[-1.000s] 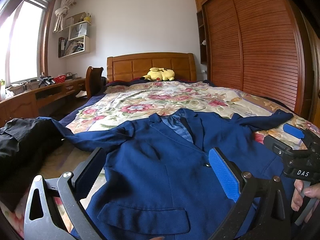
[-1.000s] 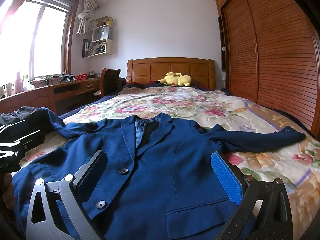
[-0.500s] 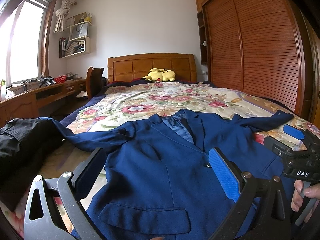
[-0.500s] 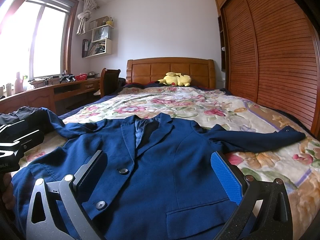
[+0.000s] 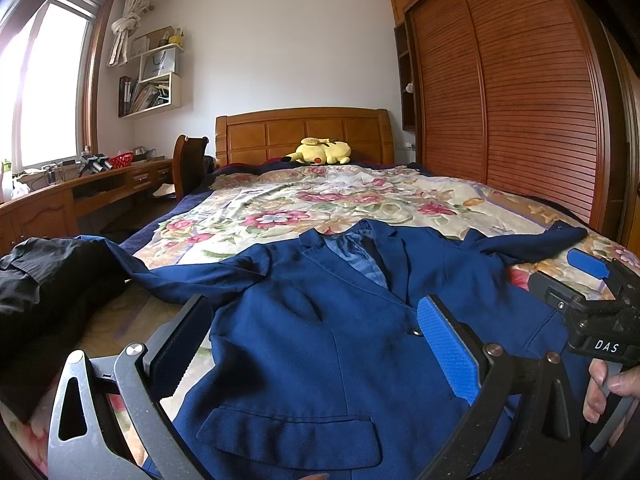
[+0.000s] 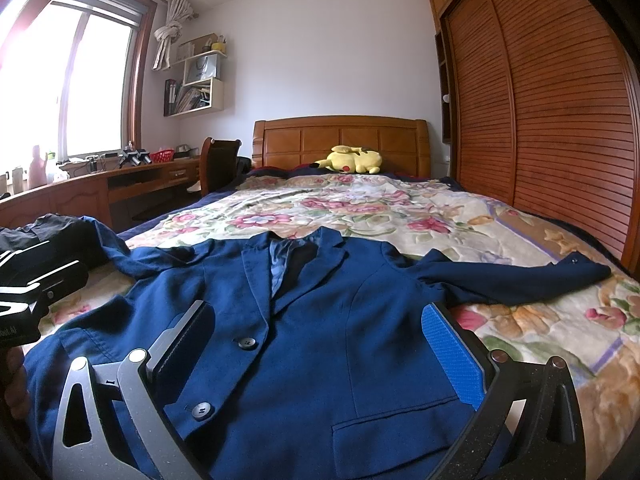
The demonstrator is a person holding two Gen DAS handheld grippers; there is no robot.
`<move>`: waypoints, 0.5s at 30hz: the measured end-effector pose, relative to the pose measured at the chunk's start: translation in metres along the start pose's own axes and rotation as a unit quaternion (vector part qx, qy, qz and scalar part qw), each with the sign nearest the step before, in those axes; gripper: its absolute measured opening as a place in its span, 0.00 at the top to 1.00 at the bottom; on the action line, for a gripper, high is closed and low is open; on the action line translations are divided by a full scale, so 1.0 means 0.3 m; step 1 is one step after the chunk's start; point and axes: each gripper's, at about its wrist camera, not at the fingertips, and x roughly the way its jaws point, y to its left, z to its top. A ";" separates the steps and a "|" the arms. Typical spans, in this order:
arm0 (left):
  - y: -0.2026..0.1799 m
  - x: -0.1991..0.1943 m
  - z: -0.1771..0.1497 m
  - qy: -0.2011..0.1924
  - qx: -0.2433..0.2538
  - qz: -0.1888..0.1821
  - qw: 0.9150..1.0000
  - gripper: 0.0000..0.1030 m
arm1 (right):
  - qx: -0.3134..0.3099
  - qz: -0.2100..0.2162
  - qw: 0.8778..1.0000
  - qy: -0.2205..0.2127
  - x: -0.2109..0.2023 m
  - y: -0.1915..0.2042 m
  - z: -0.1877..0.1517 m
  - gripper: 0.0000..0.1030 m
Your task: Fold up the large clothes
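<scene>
You have the dark blue suit jacket (image 6: pixel 320 340) lying face up on the floral bedspread (image 6: pixel 360 208), both sleeves spread outward, so every edge is reachable for the first fold. Your left gripper (image 5: pixel 312 344) and right gripper (image 6: pixel 316 344) hover above its lower front, both wide open and holding nothing.

home bedroom | bed (image 5: pixel 320 204) | wardrobe (image 5: pixel 520 112) | desk (image 6: pixel 100 188)

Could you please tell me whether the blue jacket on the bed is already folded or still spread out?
Spread out: the blue jacket lies flat, front up, with both sleeves stretched sideways across the floral bedspread.
</scene>
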 end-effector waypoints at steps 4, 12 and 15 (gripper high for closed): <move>-0.001 0.000 0.000 0.001 0.000 0.000 1.000 0.00 | 0.000 0.000 1.000 0.000 0.000 0.000 0.000 0.00; -0.007 -0.003 0.005 0.001 0.000 0.000 1.000 0.00 | 0.000 0.000 1.000 0.000 0.000 0.000 -0.001 0.00; -0.007 -0.004 0.004 0.000 0.000 0.000 1.000 0.00 | 0.000 0.001 1.000 -0.001 -0.001 0.000 0.000 0.00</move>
